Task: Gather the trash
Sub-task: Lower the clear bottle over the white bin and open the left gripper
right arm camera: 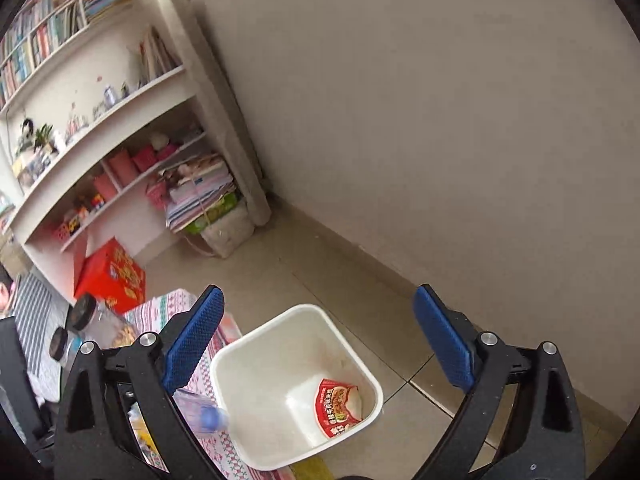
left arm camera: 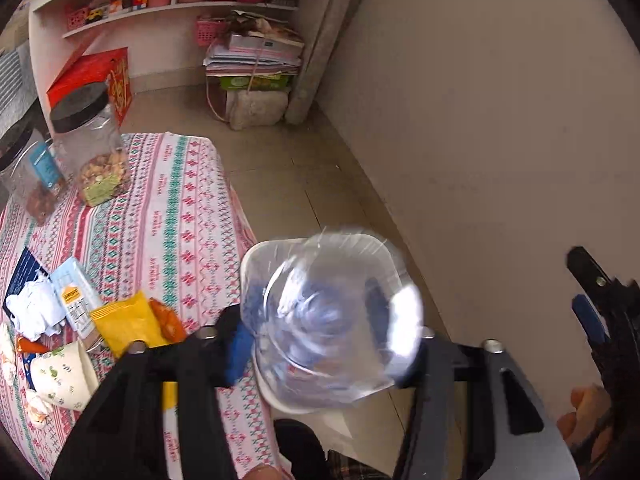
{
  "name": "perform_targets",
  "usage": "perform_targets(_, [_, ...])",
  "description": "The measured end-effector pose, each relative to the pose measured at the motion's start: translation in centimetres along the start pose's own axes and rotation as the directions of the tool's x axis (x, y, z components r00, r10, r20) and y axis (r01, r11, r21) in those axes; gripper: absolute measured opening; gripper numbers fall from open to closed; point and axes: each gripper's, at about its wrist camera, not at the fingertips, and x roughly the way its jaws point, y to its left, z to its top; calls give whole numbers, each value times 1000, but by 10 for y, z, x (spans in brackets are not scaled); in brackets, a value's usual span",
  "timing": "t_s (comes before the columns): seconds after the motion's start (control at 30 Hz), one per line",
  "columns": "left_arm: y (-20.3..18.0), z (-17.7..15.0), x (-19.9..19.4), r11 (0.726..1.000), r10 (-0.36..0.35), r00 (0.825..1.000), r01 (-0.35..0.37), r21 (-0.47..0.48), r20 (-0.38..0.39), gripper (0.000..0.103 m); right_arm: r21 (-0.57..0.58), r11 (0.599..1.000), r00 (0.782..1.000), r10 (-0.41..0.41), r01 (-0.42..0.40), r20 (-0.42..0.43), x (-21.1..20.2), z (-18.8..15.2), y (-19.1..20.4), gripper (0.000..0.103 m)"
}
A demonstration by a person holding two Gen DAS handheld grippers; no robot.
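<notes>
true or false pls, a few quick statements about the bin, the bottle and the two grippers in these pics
1. The white bin stands on the floor beside the table. True.
2. The bin is empty. False: a red wrapper lies inside.
3. The right gripper holds the wrapper. False: its jaws stand wide with nothing between them.
4. A clear plastic bottle sits between the left gripper's fingers, over the bin. True.
5. Both jars have red lids. False: black.

Lighting: we note soft, even daylight and faint shadows. Glare: white highlight on the motion-smeared clear bottle. Distortion: we see shelves bowing and black vignetting at the corners of both views.
</notes>
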Motion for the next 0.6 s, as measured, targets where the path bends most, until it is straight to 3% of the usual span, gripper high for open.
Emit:
perform_targets(0.17, [-10,-2,-11,999,25,999,-27,30,42,75,-6,1000,1000,6,-6,-2,-1,4,-2,92])
perform_targets(0.37, [11,-25,-40,977,198,968,-207,41,156,85,-126,992,1000,20,-20,-1,-5,-3,33,96])
perform_targets(0.47, [25,-36,-54,954,286,935,-298,32,209,88,-206,978,1000,22,-22,1,-5,-11,57,96])
perform_targets(0.53, [34,-41,-67,931,350,902,-365,17,255,88,-250,968,1000,15,-15,0,-5,-18,72,96])
perform_targets(0.6, [45,-45,-82,899,421,853,-437,-18,309,93,-304,953,1000,4,-7,-10,-2,-27,90,96])
